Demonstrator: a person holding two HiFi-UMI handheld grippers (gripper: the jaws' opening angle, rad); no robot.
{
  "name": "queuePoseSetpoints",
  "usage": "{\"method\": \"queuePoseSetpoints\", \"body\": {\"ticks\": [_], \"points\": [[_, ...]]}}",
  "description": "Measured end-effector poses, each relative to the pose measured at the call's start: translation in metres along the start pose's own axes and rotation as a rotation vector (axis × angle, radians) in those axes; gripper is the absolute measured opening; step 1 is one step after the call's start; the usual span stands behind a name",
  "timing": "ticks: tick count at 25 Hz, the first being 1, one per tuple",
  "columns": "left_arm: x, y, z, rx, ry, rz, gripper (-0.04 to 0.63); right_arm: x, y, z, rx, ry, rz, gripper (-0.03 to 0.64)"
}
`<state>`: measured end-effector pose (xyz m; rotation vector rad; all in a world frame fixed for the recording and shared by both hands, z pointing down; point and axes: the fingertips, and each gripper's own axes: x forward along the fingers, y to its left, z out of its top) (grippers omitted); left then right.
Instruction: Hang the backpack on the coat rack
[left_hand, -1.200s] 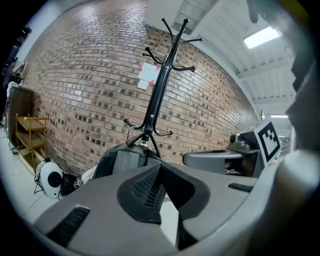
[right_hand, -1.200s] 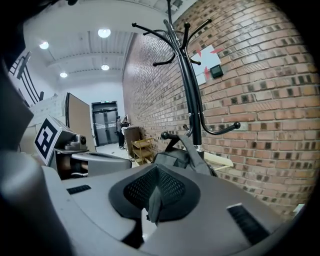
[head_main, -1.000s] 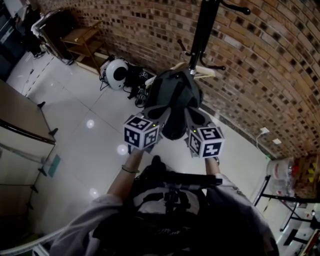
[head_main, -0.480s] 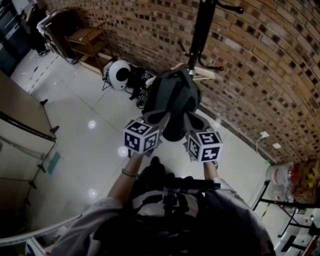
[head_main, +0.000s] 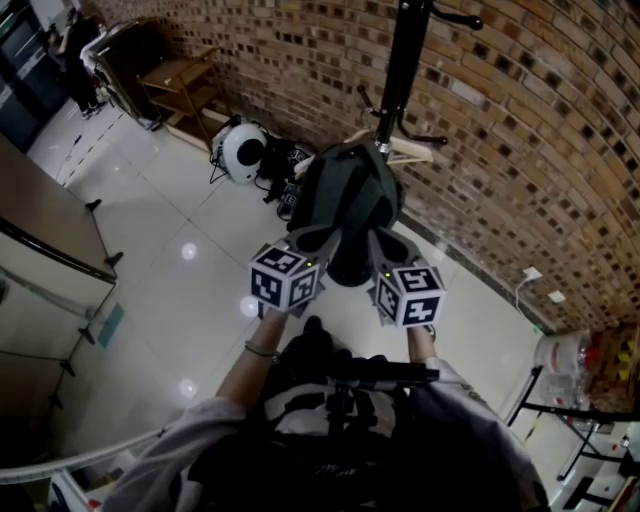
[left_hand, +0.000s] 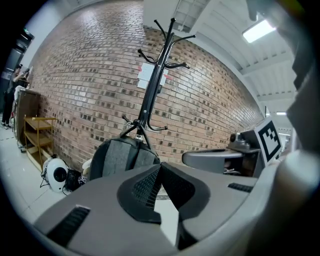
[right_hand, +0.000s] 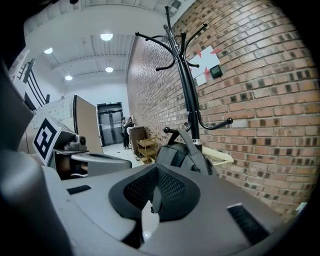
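Note:
A grey and black backpack (head_main: 345, 195) hangs by its top loop from a low hook of the black coat rack (head_main: 400, 70), against the brick wall. The left gripper (head_main: 318, 240) and right gripper (head_main: 385, 245) are side by side just in front of the bag, both shut with nothing between the jaws. In the left gripper view the backpack (left_hand: 120, 157) is beyond the shut jaw tips (left_hand: 160, 167), under the rack (left_hand: 152, 85). The right gripper view shows the bag (right_hand: 182, 155) with its strap over a hook, a little ahead of the shut gripper (right_hand: 156, 172).
A white round helmet-like object (head_main: 243, 150) and dark gear lie on the floor left of the rack. A wooden shelf (head_main: 175, 80) stands against the brick wall. A brown partition (head_main: 50, 240) is at left, and a metal stand (head_main: 580, 400) at lower right.
The left gripper has slipped slightly lower in the picture. The backpack hangs as before and the right gripper has kept its place.

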<state>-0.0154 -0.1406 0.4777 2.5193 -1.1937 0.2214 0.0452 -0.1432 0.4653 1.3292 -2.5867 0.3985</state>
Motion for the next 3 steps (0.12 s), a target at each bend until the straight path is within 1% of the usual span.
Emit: {"method": "queuePoseSetpoints", "body": {"ticks": [3], "points": [[0.0012, -0.0007, -0.0013, -0.001, 0.005, 0.003, -0.003, -0.0005, -0.0017, -0.0017, 0.005, 0.001, 0.002, 0.002]]}}
